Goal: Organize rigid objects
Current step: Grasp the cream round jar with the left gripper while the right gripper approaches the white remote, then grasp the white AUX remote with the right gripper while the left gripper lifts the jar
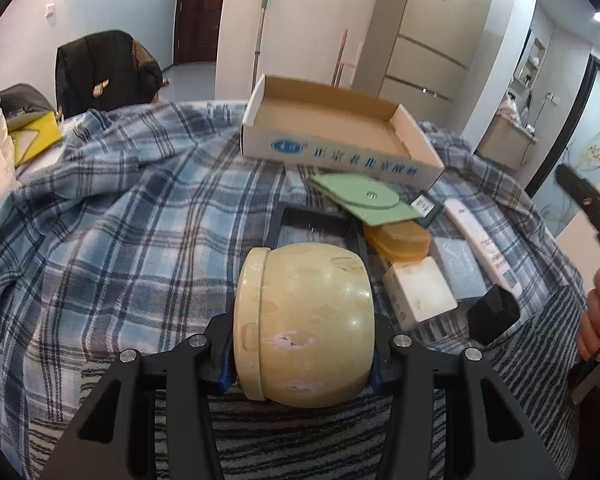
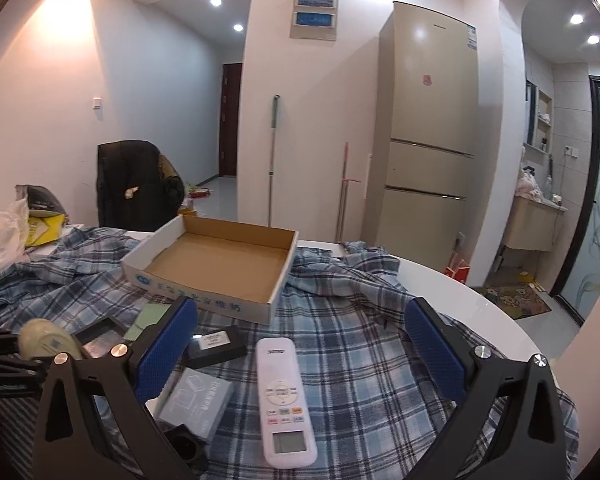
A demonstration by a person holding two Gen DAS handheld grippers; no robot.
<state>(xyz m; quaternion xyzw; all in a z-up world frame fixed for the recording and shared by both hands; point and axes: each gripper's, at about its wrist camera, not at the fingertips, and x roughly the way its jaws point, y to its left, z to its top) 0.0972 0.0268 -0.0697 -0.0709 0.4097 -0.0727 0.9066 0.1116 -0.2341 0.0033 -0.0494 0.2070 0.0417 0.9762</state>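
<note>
My left gripper (image 1: 302,354) is shut on a cream ceramic jar (image 1: 304,320), held on its side above the plaid cloth; the jar also shows at the left of the right wrist view (image 2: 46,342). An open cardboard box (image 1: 332,136) lies empty at the back, also in the right wrist view (image 2: 216,264). My right gripper (image 2: 300,344) is open and empty above a white remote (image 2: 286,400). In the left wrist view the remote (image 1: 480,240) lies at the right, near a green disc on a green sleeve (image 1: 364,196), an orange case (image 1: 398,240), a white box (image 1: 418,294) and a grey box (image 1: 458,272).
A black frame (image 1: 316,228) lies behind the jar. A small black box (image 2: 216,346) and a black holder (image 2: 186,440) lie near the remote. The round white table's edge (image 2: 480,292) shows at the right. A chair with a black jacket (image 2: 134,184) stands behind; bags (image 2: 8,228) sit far left.
</note>
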